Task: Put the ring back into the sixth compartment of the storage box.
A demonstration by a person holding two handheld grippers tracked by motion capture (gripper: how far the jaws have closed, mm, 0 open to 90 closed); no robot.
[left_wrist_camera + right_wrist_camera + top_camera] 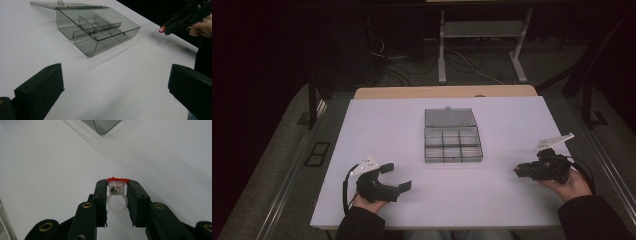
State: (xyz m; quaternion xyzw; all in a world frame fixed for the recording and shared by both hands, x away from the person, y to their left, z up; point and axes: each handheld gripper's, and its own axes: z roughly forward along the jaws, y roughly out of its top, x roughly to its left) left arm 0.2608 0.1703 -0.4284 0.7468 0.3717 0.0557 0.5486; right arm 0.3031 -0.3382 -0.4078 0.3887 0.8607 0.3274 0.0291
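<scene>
The room was dim and its far part nearly black in the high view, while the white counter (512,130) took even light from above and read faintly violet. That picture was soft and grainy. In the left gripper view the smoky compartment box (97,32) cast a pale shadow toward the camera, and the near tongs (115,92) were blurred. In the right gripper view the clear ring (116,195) was fairly sharp; the counter beyond glared white.

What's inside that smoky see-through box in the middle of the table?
The box sits open, lid laid flat behind it. Dividers split it into compartments, and those visible through the tinted walls look empty.
</scene>
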